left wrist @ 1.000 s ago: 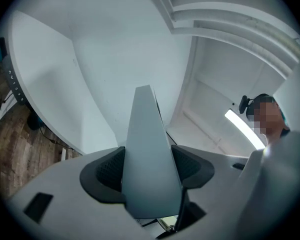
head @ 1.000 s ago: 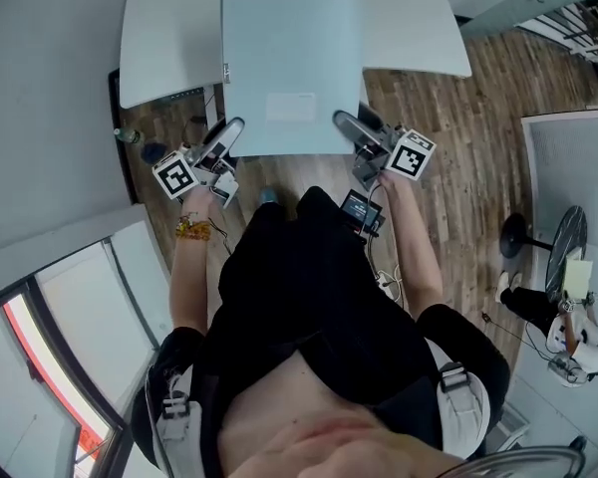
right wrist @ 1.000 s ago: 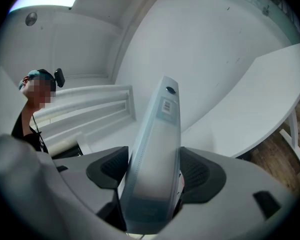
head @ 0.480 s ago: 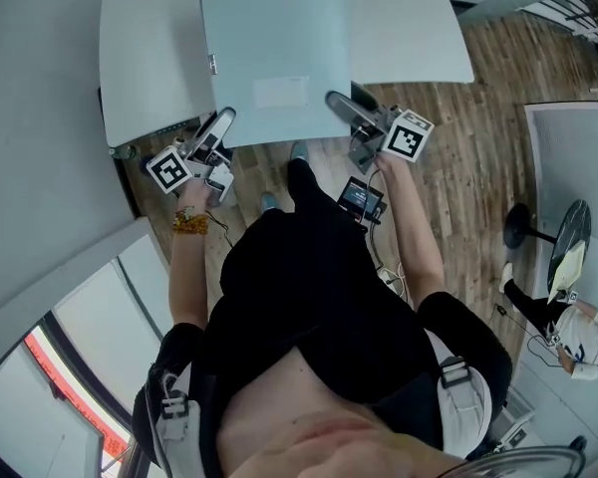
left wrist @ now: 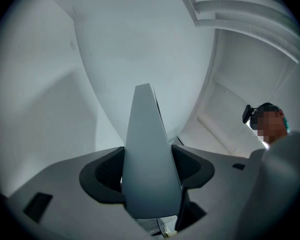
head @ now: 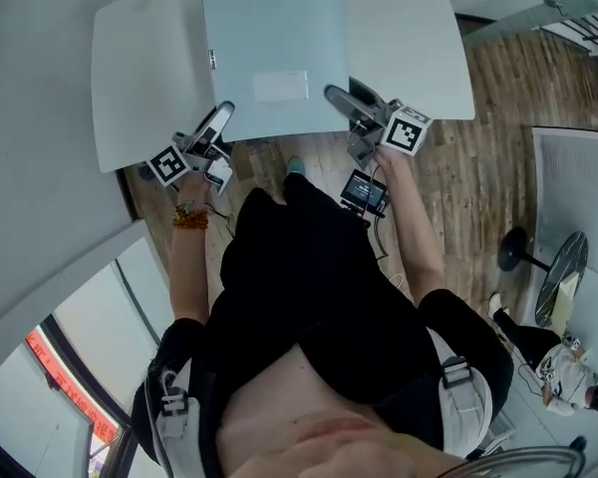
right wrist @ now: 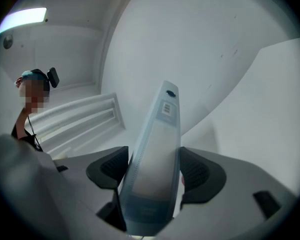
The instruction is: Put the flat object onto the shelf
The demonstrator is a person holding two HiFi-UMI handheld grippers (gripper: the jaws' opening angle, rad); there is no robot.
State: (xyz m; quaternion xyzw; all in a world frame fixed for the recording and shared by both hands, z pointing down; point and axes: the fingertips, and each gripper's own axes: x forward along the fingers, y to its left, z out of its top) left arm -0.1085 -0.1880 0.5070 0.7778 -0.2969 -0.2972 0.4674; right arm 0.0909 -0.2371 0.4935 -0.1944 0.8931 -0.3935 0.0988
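- Head view: grips the flat object (head: 274,53) at its near edge with left gripper (head: 220,118) and right gripper (head: 340,98), over the white table (head: 140,78).
- Left gripper view: clamps its edge between both jaws.
- Right gripper view: pinches its labelled edge likewise.

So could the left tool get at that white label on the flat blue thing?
Probably not: the left tool is clamped on the near edge of the flat object, and the label sits further in. It would have to let go first.
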